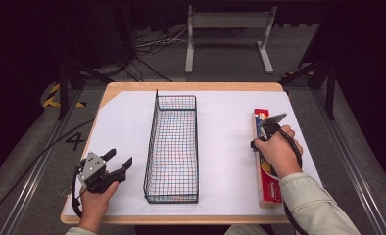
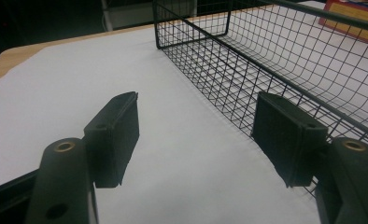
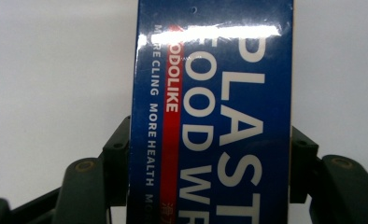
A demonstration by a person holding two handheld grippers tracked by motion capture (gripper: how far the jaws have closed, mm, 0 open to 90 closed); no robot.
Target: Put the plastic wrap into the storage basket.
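- Right hand-held gripper [image 1: 265, 131] straddles plastic food wrap box [image 3: 212, 116], jaws at both sides; squeeze squarely mid-length before lifting.
- Left hand-held gripper [image 1: 116, 161] spread, idle beside wire basket [image 1: 173, 147].

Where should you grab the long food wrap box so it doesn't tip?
Probably near its middle, from above, jaws across the narrow width. The food wrap box lies flat and long on the white sheet; the right gripper already straddles its two long sides there.

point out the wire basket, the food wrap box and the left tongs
wire basket [image 1: 172, 188]: high view, near-end wire wall.
food wrap box [image 3: 210, 116]: right gripper view, blue printed top face.
left tongs [image 1: 117, 162]: high view, gap midway between its open tips.
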